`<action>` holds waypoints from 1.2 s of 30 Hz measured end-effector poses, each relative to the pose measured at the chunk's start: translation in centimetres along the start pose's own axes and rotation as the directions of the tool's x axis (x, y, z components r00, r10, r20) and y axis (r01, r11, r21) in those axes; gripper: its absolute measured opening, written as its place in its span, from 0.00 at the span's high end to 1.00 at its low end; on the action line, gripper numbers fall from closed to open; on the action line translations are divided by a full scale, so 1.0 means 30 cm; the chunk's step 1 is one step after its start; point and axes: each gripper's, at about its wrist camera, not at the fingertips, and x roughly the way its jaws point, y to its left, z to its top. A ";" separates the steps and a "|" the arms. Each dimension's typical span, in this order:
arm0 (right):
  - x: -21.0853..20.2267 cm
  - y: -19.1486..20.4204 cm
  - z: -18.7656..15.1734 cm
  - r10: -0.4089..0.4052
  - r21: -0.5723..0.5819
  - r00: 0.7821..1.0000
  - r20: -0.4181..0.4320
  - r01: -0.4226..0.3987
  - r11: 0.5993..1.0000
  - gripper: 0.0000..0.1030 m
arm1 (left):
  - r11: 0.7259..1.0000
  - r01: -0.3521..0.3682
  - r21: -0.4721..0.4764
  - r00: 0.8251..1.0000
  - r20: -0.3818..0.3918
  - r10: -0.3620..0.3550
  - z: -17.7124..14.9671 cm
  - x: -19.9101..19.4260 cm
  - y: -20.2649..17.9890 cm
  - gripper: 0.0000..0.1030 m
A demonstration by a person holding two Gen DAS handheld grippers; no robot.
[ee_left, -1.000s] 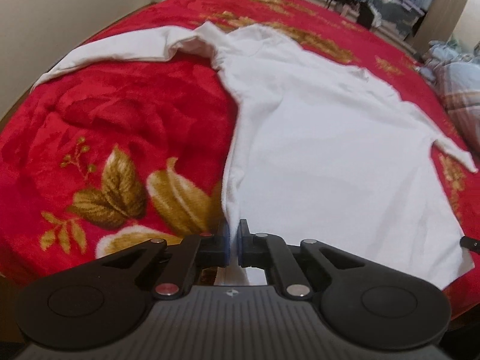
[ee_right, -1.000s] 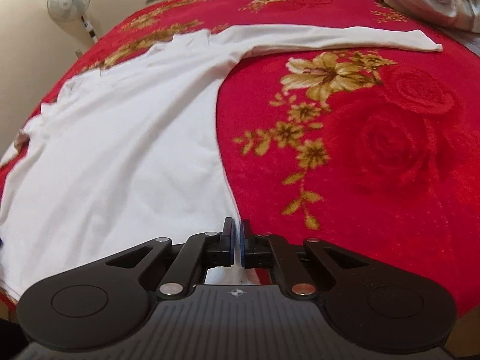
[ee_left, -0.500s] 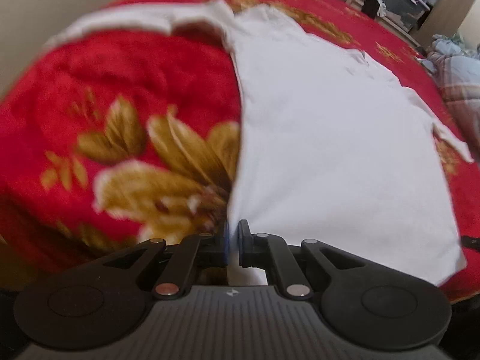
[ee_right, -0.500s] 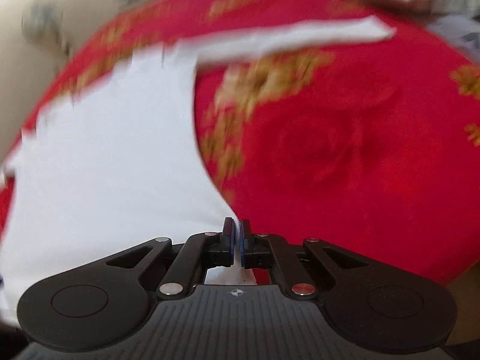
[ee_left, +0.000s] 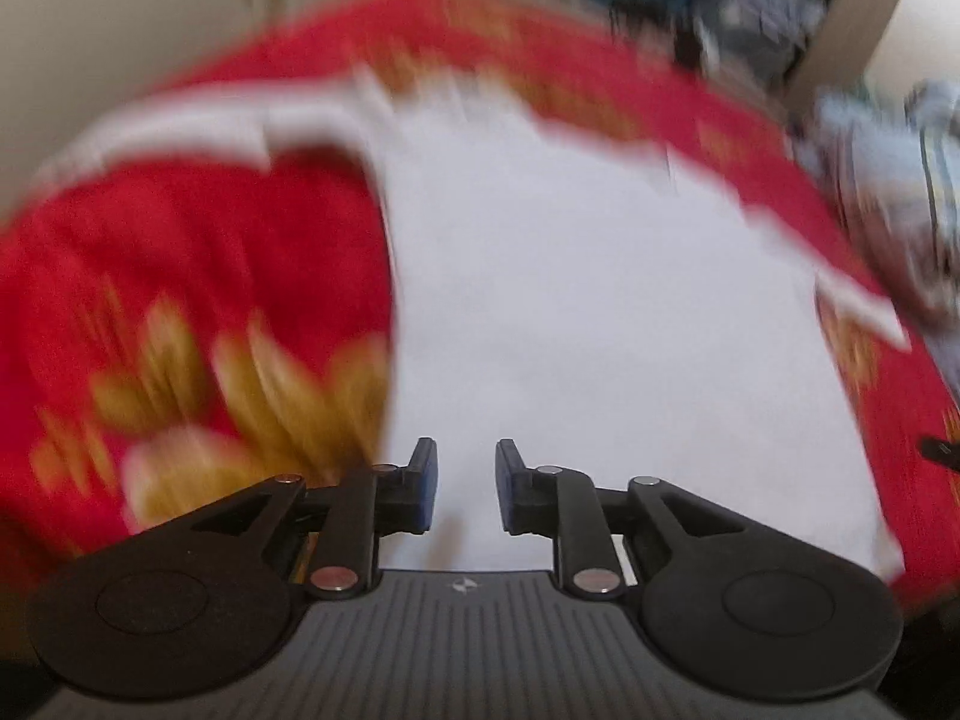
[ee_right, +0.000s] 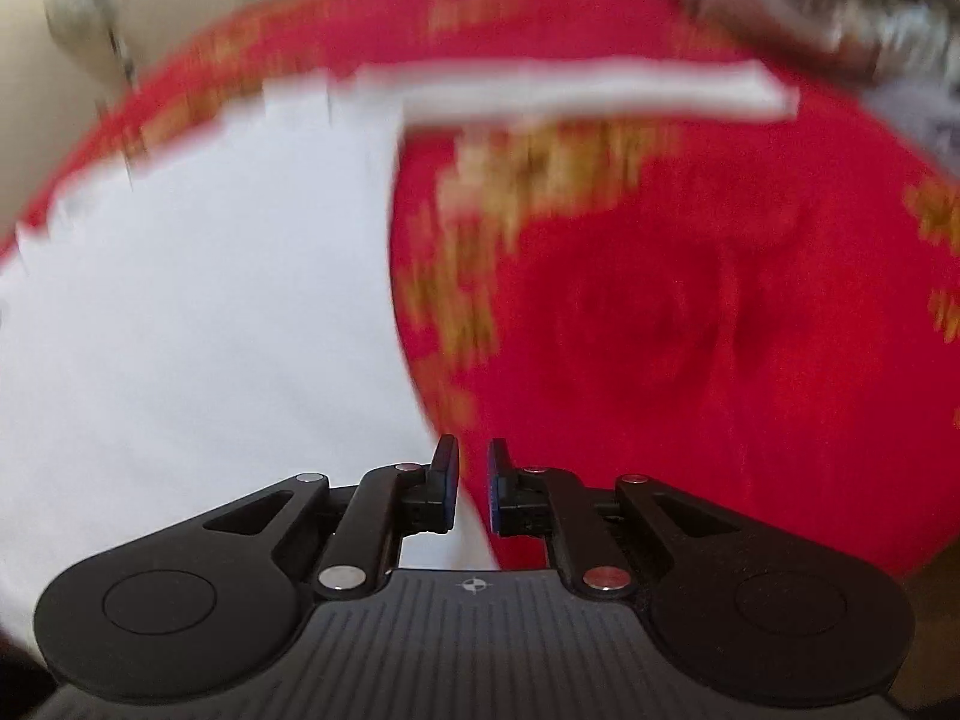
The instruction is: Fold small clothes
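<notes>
Shirt: white long-sleeved shirt (ee_left: 600, 312) lies spread flat on the red blanket (ee_left: 180, 276); both views are motion-blurred, so fine detail cannot be read.
Shirt in left wrist view: body fills the middle and the 3 o'clock side, hem toward 6 o'clock; one sleeve (ee_left: 198, 132) runs out toward 10 o'clock, the other ends near 3 o'clock.
Shirt in right wrist view: body (ee_right: 198, 324) fills the 9 o'clock side; one sleeve (ee_right: 600, 93) stretches across toward 1 o'clock.
Left gripper: left gripper (ee_left: 465, 483) sits at 6 o'clock over the hem, near the shirt's side edge; jaws stand apart with a clear gap, white cloth showing between them, nothing clamped.
Right gripper: right gripper (ee_right: 473, 486) sits at 6 o'clock at the hem corner, where white cloth meets red; jaws stand narrowly apart, gripping nothing.
Blanket: red with gold flower and leaf pattern (ee_left: 270, 408), at 8 o'clock in the left view; a gold motif (ee_right: 528, 180) lies below the sleeve in the right view.
Surroundings: pale bedding (ee_right: 810, 6) at 1 o'clock in the right view; a pale wall (ee_left: 120, 18) at 10 o'clock in the left view.
</notes>
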 end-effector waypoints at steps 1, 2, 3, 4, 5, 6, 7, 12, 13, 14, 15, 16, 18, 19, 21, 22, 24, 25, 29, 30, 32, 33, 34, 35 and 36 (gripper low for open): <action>-0.026 0.012 0.027 0.011 0.001 0.998 0.058 -0.011 1.000 0.88 | 1.000 -0.021 -0.012 0.998 0.060 0.022 0.046 -0.019 0.011 0.67; -0.045 0.023 0.053 0.023 -0.002 0.995 0.094 -0.023 1.000 0.88 | 0.999 -0.039 -0.026 0.992 0.116 0.042 0.096 -0.038 0.026 0.65; -0.061 0.043 0.084 0.037 -0.011 0.991 0.125 -0.036 0.999 0.87 | 0.998 -0.055 -0.037 0.986 0.158 0.060 0.144 -0.050 0.042 0.65; -0.072 0.067 0.118 0.052 -0.029 0.987 0.149 -0.048 0.998 0.87 | 0.996 -0.071 -0.046 0.979 0.191 0.078 0.192 -0.061 0.054 0.65; -0.084 0.101 0.155 0.064 -0.056 0.983 0.171 -0.055 0.997 0.86 | 0.995 -0.082 -0.051 0.972 0.218 0.091 0.246 -0.063 0.073 0.61; -0.093 0.129 0.189 0.068 -0.079 0.979 0.191 -0.053 0.995 0.83 | 0.994 -0.091 -0.056 0.964 0.245 0.102 0.302 -0.064 0.094 0.54; -0.099 0.160 0.225 0.069 -0.101 0.975 0.212 -0.049 0.994 0.80 | 0.993 -0.102 -0.064 0.954 0.276 0.115 0.361 -0.060 0.124 0.51; -0.043 0.307 0.405 0.056 -0.165 0.974 0.218 -0.020 0.986 0.65 | 0.973 -0.216 -0.087 0.916 0.326 0.232 0.588 0.037 0.296 0.43; -0.018 0.322 0.435 0.054 -0.164 0.976 0.210 -0.019 0.986 0.65 | 0.967 -0.230 -0.105 0.912 0.323 0.252 0.608 0.070 0.339 0.43; 0.019 0.336 0.462 0.052 -0.161 0.979 0.197 -0.020 0.987 0.65 | 0.960 -0.248 -0.127 0.908 0.316 0.277 0.624 0.103 0.376 0.43; 0.027 0.351 0.473 0.048 -0.160 0.981 0.188 -0.018 0.987 0.65 | 0.954 -0.261 -0.146 0.906 0.304 0.295 0.631 0.131 0.411 0.43; 0.054 0.366 0.483 0.043 -0.162 0.983 0.178 -0.013 0.987 0.65 | 0.949 -0.266 -0.167 0.912 0.276 0.304 0.630 0.172 0.455 0.43; 0.123 0.388 0.491 0.034 -0.173 0.987 0.158 -0.006 0.985 0.65 | 0.934 -0.273 -0.232 0.935 0.163 0.314 0.640 0.248 0.536 0.43; 0.147 0.397 0.485 0.031 -0.176 0.988 0.149 -0.005 0.984 0.65 | 0.925 -0.260 -0.277 0.944 0.130 0.304 0.646 0.268 0.567 0.43; 0.204 0.402 0.473 0.020 -0.170 0.993 0.120 0.001 0.985 0.65 | 0.913 -0.210 -0.350 0.960 0.102 0.260 0.643 0.305 0.632 0.43; 0.229 0.405 0.470 0.017 -0.169 0.995 0.102 0.000 0.986 0.65 | 0.905 -0.207 -0.372 0.964 0.081 0.254 0.641 0.321 0.652 0.43; 0.268 0.420 0.465 0.020 -0.182 0.997 0.081 -0.005 0.983 0.65 | 0.878 -0.188 -0.439 0.973 0.040 0.228 0.625 0.343 0.717 0.43; 0.285 0.429 0.464 0.011 -0.193 0.997 0.079 0.005 0.981 0.65 | 0.863 -0.175 -0.474 0.977 0.025 0.212 0.616 0.352 0.747 0.43; 0.331 0.446 0.464 0.001 -0.202 0.999 0.053 0.010 0.979 0.65 | 0.787 -0.163 -0.595 0.982 -0.019 0.189 0.572 0.392 0.858 0.42; 0.336 0.449 0.464 0.003 -0.208 0.999 0.051 0.008 0.978 0.65 | 0.763 -0.154 -0.628 0.984 -0.024 0.179 0.564 0.398 0.889 0.40; 0.343 0.455 0.464 0.002 -0.218 0.999 0.050 0.009 0.976 0.65 | 0.725 -0.143 -0.673 0.985 -0.025 0.172 0.556 0.411 0.939 0.39; 0.346 0.456 0.464 0.004 -0.219 0.999 0.047 0.007 0.976 0.65 | 0.711 -0.142 -0.689 0.985 -0.024 0.173 0.551 0.407 0.957 0.39; 0.349 0.454 0.464 0.005 -0.217 0.999 0.044 0.005 0.976 0.65 | 0.693 -0.138 -0.708 0.984 -0.021 0.175 0.545 0.410 0.980 0.39; 0.352 0.455 0.464 0.005 -0.216 0.999 0.042 0.005 0.976 0.65 | 0.669 -0.124 -0.732 0.985 -0.009 0.173 0.539 0.416 1.004 0.39; 0.354 0.455 0.465 0.004 -0.216 0.999 0.041 0.005 0.976 0.65 | 0.651 -0.109 -0.751 0.985 0.006 0.172 0.537 0.416 1.016 0.39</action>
